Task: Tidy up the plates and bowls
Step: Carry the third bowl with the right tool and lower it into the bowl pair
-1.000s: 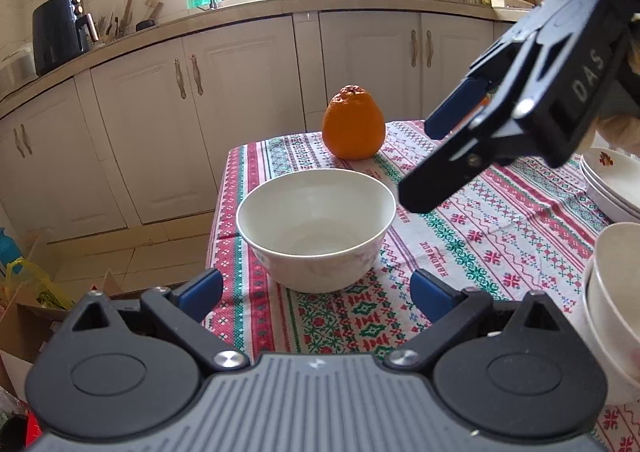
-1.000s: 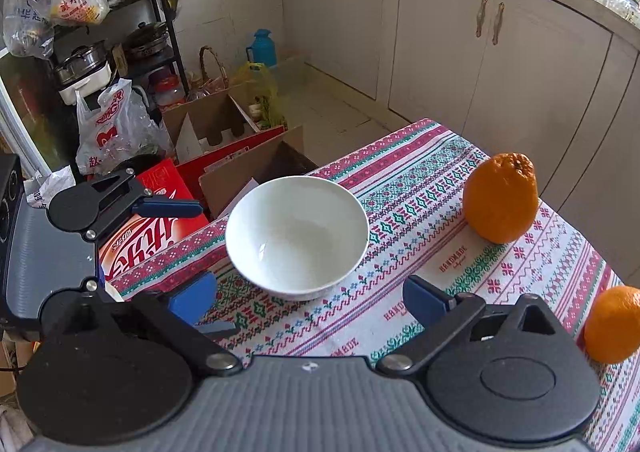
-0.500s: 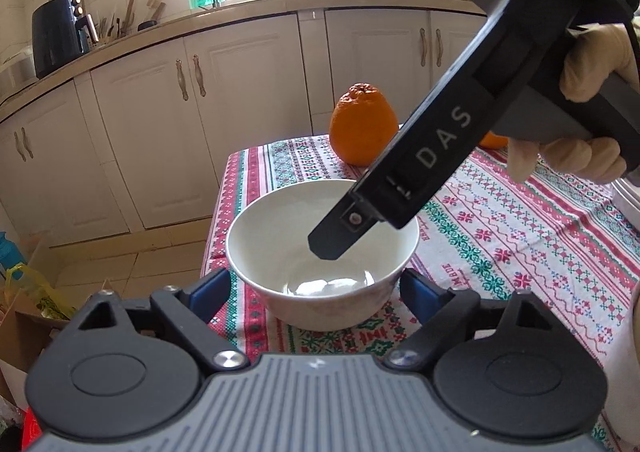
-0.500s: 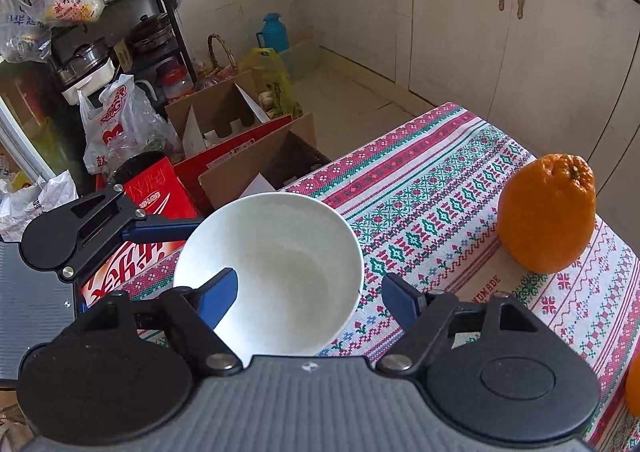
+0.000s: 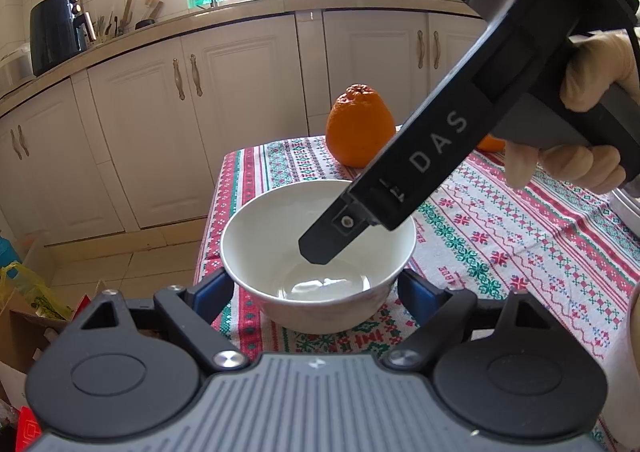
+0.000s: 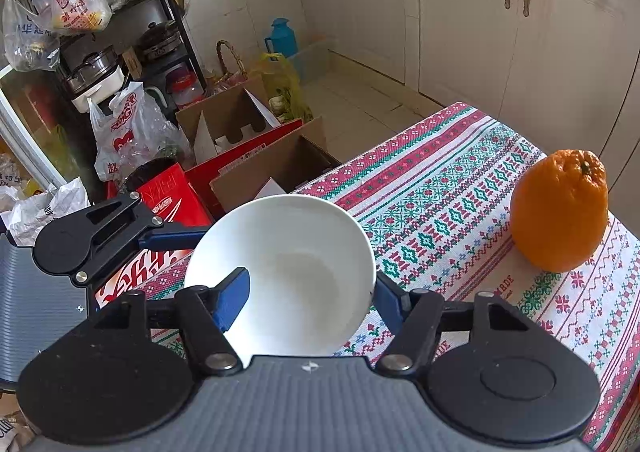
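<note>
Left wrist view first: the plain white ceramic bowl point(image 5: 318, 258) sits near the corner of the surface covered by the red, green and white patterned tablecloth point(image 5: 520, 236), and it's now right between the blue pads of the left tongs point(image 5: 316, 292). A second ago those were wider and the bowl was further off; they've just been closing in, and the pads look to be at the bowl's sides, though I can't tell if they actually press yet. The right tongs point(image 5: 320, 248), held by a gloved hand point(image 5: 592, 124), have swung down so one black finger dips inside the bowl. The big knobbly orange citrus fruit point(image 5: 360, 128) stands behind, well apart. Right wrist view: the right tongs point(image 6: 308, 300) straddle the bowl's point(image 6: 288, 268) near rim, one blue pad point(image 6: 232, 300) inside and the other just outside the wall. They've just been narrowing from wide open, so they're half shut around the rim, contact looks likely but not certain. My read is the bowl is about to be lifted toward the other dishes
</note>
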Available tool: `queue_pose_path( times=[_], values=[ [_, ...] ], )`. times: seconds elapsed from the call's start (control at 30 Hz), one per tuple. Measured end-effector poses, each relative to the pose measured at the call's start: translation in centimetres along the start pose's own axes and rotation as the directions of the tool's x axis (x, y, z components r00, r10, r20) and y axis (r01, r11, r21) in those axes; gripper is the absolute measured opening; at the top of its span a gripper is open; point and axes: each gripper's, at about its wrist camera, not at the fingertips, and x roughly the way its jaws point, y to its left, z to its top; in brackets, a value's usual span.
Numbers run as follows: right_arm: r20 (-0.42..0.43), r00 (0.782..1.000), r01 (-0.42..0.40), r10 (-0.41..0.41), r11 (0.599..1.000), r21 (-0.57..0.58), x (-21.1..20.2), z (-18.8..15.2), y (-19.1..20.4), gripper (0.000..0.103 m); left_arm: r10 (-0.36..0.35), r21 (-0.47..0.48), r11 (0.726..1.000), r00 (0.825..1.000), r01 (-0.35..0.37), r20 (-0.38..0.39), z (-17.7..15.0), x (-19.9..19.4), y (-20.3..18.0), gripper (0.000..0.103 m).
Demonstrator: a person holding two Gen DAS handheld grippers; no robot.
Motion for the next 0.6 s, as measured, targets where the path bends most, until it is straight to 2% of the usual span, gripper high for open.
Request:
queue_pose_path(
  times=[0.27, 0.6],
  values=[
    [0.012, 1.000, -0.006, 0.006, 1.000, 0.005, -1.5, -0.5, 1.0, 0.072, -0.010, -0.009, 1.000, 1.000, 0.010, -0.008, 0.4, -1.7, -0.3, 0.088],
    [0.058, 0.998, -0.032, 0.033, 0.999, -0.010, -6.2, -2.2, 3.7, 0.072, -0.011, -0.012, 1.000, 1.000, 0.011, -0.019, 1.2, -6.3, -2.4, 0.088]
  ],
)
